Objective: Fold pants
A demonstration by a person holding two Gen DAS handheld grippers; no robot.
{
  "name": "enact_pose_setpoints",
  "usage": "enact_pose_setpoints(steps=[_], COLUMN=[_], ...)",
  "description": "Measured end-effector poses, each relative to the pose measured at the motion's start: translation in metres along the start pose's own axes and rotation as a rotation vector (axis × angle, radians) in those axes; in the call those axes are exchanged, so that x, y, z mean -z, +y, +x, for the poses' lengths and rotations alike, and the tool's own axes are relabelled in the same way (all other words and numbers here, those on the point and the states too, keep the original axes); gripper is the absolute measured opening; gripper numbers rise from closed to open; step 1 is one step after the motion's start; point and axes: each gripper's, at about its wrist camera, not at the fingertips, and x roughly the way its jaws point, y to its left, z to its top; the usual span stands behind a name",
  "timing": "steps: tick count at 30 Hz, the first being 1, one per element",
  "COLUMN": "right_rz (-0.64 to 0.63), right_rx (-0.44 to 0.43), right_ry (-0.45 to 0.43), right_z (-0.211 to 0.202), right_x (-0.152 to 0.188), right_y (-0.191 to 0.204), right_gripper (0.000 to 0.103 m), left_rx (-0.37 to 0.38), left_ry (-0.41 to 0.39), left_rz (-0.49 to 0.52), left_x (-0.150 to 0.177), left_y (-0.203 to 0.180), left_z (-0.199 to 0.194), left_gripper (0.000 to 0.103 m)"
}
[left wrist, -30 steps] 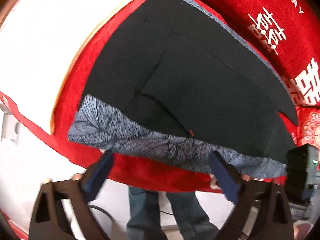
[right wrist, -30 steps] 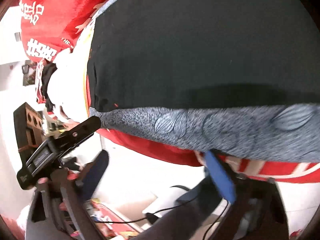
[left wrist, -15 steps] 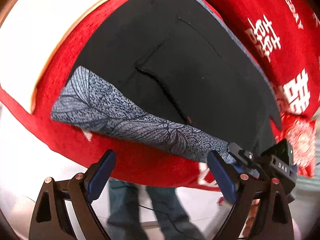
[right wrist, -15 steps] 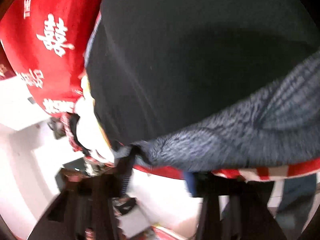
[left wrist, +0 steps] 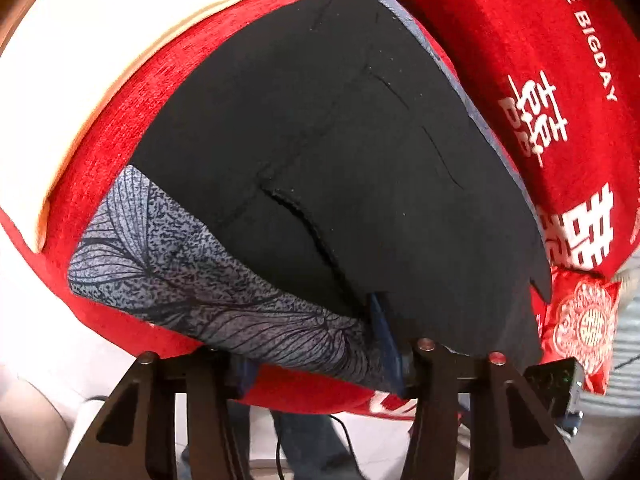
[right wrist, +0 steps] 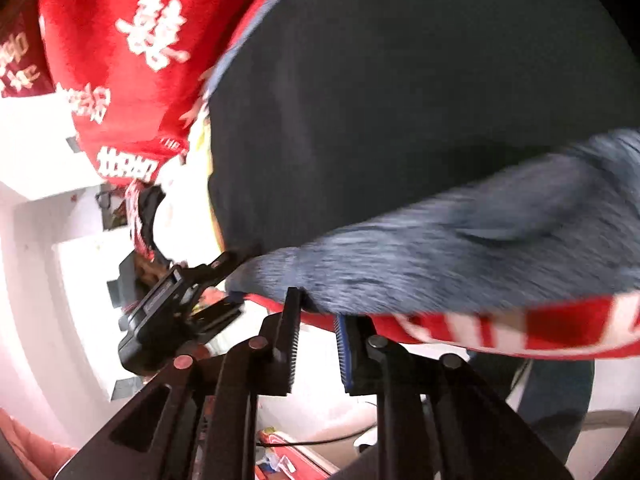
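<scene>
Jaws of the left gripper (left wrist: pixel 320 344) pinch the pants' (left wrist: pixel 340 168) patterned waistband (left wrist: pixel 208 288); the right gripper's (right wrist: pixel 316 320) jaws are narrowly apart at its edge.

The right tongs (right wrist: pixel 317 322), jaws narrowly apart, meet the patterned waistband edge of the black pants (right wrist: pixel 420 92).

We note the patterned waistband (right wrist: pixel 460 248) smeared by motion blur in the right wrist view, the left gripper (left wrist: pixel 316 344) fingertips buried in the pants (left wrist: pixel 340 168), and the red cloth (left wrist: pixel 540 60) cut off at the frame edge.
</scene>
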Motion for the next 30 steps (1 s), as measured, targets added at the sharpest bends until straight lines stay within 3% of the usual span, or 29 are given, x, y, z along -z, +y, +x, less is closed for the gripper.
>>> enact_pose_setpoints(steps=[2, 4, 7, 9, 10, 11, 12, 13, 18, 22, 26, 30], right_rz=[0.045, 0.079, 0.165, 0.226, 0.267, 0.296, 0.305, 0.304, 0.091, -0.091, -0.202, -0.270], right_rx=[0.003, -0.005, -0.068, -0.129, -0.170, -0.178, -0.155, -0.143, -0.078, -0.049, -0.017, 0.047], right_ry=[-0.034, -0.064, -0.107, -0.121, -0.117, -0.110, -0.115, -0.123, -0.091, -0.065, -0.052, -0.035], right_z=[-0.007, -0.012, -0.014, -0.011, -0.009, -0.008, -0.011, -0.018, -0.055, -0.088, -0.106, -0.101], right_x=[0.002, 0.004, 0.003, 0.005, 0.004, 0.001, -0.002, -0.002, -0.026, -0.068, -0.129, -0.203], right_y=[-0.018, -0.031, -0.053, -0.063, -0.068, -0.071, -0.070, -0.069, -0.003, 0.050, 0.085, 0.097], right_gripper=[0.030, 0.045, 0.050, 0.050, 0.042, 0.030, 0.003, 0.004, 0.003, 0.003, 0.003, 0.004], left_rx=[0.001, -0.009, -0.024, -0.039, -0.049, -0.054, -0.045, -0.042, -0.069, -0.049, -0.018, -0.080], left_ry=[0.013, 0.019, 0.023, 0.029, 0.026, 0.028, 0.028, 0.027, 0.010, -0.066, -0.161, -0.225], left_rz=[0.004, 0.021, 0.038, 0.032, 0.026, 0.014, -0.001, -0.009, -0.001, 0.050, 0.128, 0.225], left_x=[0.000, -0.001, -0.002, -0.002, -0.003, -0.004, -0.004, -0.005, -0.011, -0.036, -0.087, -0.147], left_y=[0.002, -0.001, -0.005, -0.005, -0.005, -0.005, -0.004, -0.004, -0.029, -0.073, -0.121, -0.154], left_z=[-0.002, -0.001, 0.000, -0.002, -0.004, -0.004, -0.006, -0.008, -0.032, -0.062, -0.066, -0.035], left_gripper=[0.051, 0.051, 0.051, 0.045, 0.035, 0.032, 0.031, 0.029, 0.029, 0.029, 0.029, 0.030])
